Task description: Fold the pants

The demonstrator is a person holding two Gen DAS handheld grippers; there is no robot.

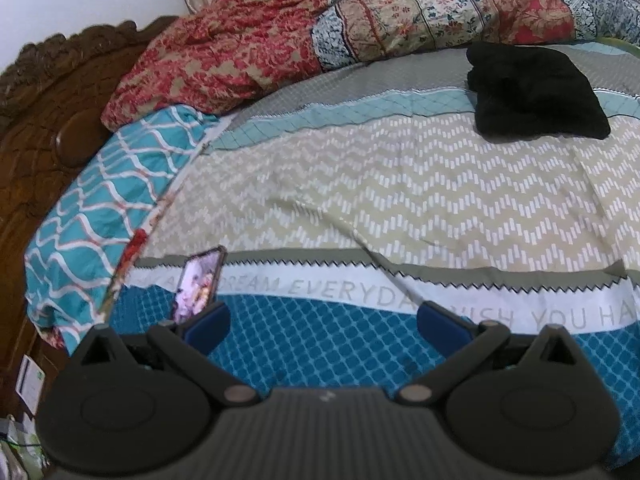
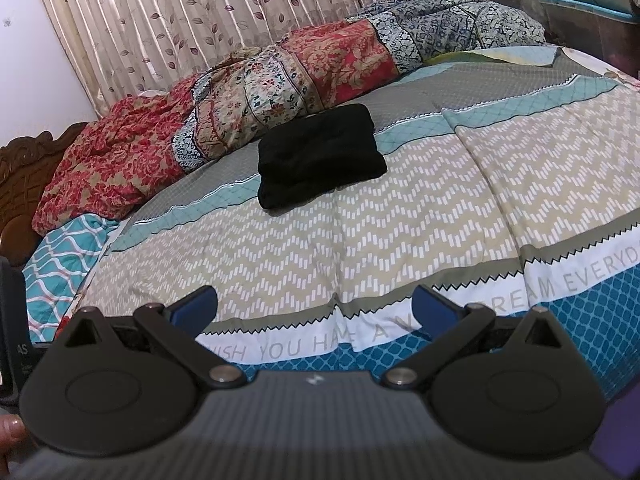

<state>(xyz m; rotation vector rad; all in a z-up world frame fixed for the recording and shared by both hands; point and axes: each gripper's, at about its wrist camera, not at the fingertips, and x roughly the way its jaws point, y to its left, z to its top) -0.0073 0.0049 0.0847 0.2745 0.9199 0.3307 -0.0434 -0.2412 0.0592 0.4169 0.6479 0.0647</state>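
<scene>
Left claw (image 1: 323, 322): jaws wide, empty, over blue band of bedspread (image 1: 400, 184). Phone (image 1: 198, 284) touching left finger's edge in view, at 10 o'clock.

Right claw (image 2: 314, 306): jaws wide, empty, above printed white band.

Pants (image 2: 320, 154): black, already in folded bundle, on far part of bed, well apart from both claws. From right claw: 12 o'clock, long axis across view. From left claw, pants (image 1: 536, 90) at 1 o'clock. Right claw looks better lined up.

Quilt (image 2: 248, 96) heaped just behind pants.
</scene>
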